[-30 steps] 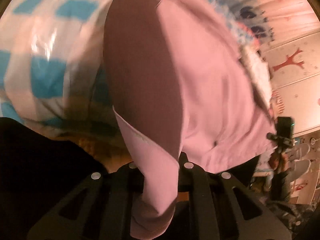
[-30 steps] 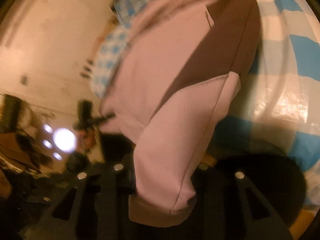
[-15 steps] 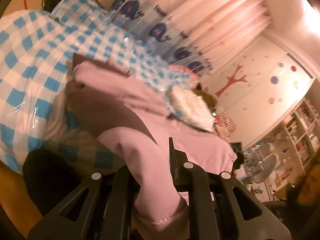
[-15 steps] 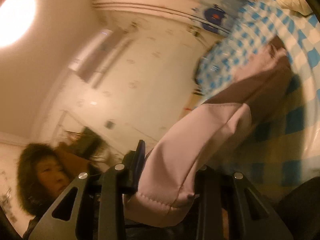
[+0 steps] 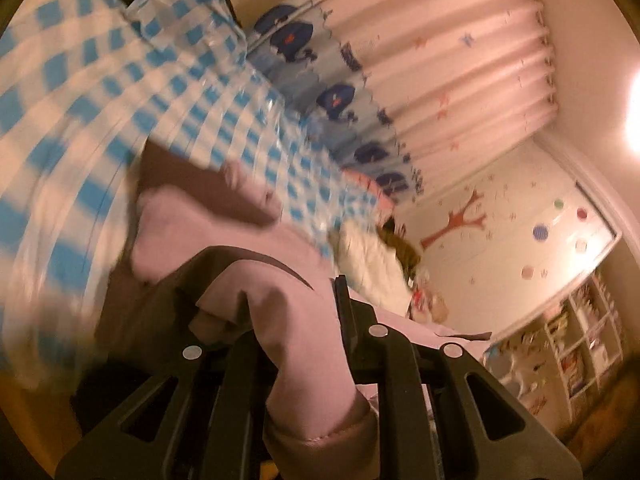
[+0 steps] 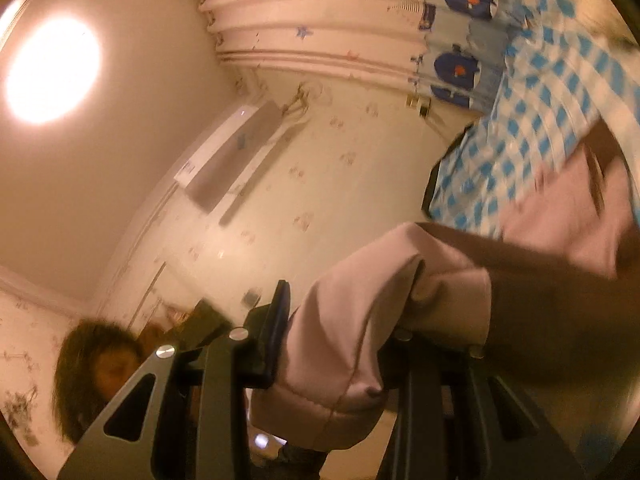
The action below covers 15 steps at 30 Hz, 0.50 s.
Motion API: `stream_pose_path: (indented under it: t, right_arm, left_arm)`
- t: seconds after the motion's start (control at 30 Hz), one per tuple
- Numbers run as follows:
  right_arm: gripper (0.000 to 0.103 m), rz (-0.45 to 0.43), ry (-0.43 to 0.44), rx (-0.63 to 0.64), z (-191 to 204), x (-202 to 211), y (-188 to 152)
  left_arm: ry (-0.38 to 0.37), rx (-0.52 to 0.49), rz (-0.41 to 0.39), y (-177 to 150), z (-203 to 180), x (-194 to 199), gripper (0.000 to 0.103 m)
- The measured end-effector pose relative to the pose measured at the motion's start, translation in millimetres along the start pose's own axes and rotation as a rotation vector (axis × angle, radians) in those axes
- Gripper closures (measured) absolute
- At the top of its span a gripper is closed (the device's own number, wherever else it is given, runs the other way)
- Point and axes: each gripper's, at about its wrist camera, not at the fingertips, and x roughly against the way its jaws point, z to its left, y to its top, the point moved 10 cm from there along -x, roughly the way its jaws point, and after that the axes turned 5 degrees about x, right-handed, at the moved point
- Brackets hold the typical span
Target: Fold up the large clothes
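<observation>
Left wrist view: the left gripper (image 5: 296, 320) has its jaws clamped on a cuffed end of the pink and brown garment (image 5: 248, 216), whose rest trails over the blue checked cover (image 5: 80, 92); cubby shelves (image 5: 576, 352) hold blurred items, no writing legible. In the right wrist view the right gripper (image 6: 344, 316) pinches another cuffed end (image 6: 332, 392), lifted toward the wall (image 6: 320, 184).

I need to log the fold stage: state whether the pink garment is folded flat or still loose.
Loose, not folded: the pink garment hangs bunched from the left gripper and right gripper, trailing onto the checked cloth.
</observation>
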Motion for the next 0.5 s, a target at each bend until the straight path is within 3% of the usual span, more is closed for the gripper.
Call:
stream_pose_path:
  t: [0.17, 0.3, 0.43, 0.5]
  right_arm:
    - [0.070, -0.074, -0.112, -0.060, -76.5, -49.3, 85.1]
    - [0.070, -0.132, -0.238, -0.162, -166.8, -74.1, 137.9]
    - [0.069, -0.151, -0.396, -0.278, -268.7, -87.2, 161.6]
    - [0.063, -0.126, -0.489, -0.350, -321.5, -91.6, 159.0]
  left_arm:
    - [0.046, 0.069, -0.041, 86.3, 21.4, -82.2, 0.092]
    - [0.121, 0.109, -0.080, 147.3, 58.2, -156.2, 0.092]
    - [0.246, 0.199, -0.074, 176.8, 123.6, -220.3, 0.089]
    - [0.329, 0.266, -0.031, 178.5, 173.3, -250.1, 0.086]
